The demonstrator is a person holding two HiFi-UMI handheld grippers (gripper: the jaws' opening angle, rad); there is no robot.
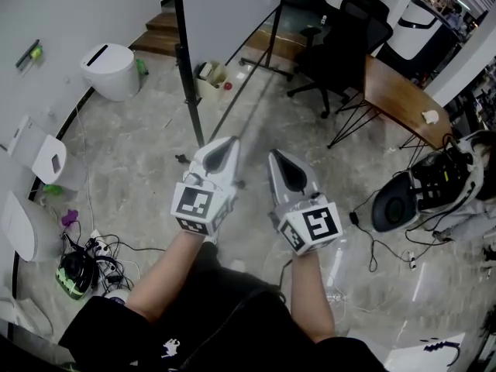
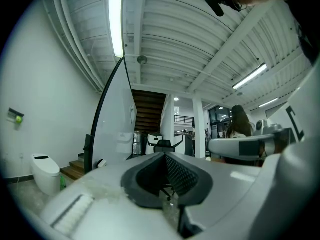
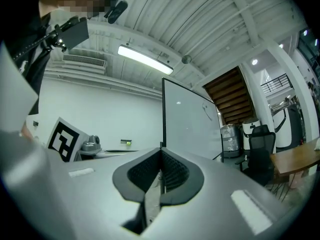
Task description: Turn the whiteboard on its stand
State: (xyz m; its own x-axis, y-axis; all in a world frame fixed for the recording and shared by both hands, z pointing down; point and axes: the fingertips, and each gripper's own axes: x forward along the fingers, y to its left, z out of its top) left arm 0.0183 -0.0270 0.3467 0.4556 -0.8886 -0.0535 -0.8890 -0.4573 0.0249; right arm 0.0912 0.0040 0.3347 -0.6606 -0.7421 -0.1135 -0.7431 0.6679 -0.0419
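The whiteboard point(image 1: 232, 6) stands on its black stand point(image 1: 184, 76) at the top centre of the head view, a stretch of floor beyond both grippers. In the left gripper view I see the whiteboard point(image 2: 112, 119) nearly edge-on at the left. The right gripper view shows the whiteboard point(image 3: 192, 119) face-on ahead. My left gripper point(image 1: 230, 142) and right gripper point(image 1: 277, 158) are held side by side, pointing towards the board. Both are shut and hold nothing. The left gripper point(image 2: 167, 156) and the right gripper point(image 3: 161, 154) each show ribbed pads meeting.
A white toilet-like unit point(image 1: 111, 70) stands by the left wall. A small box point(image 1: 209, 76) sits at the stand's foot. A black office chair point(image 1: 341, 49) and wooden desk point(image 1: 399, 91) are at the right. Cables point(image 1: 97, 254) and a black-and-white machine point(image 1: 411, 196) lie on the floor.
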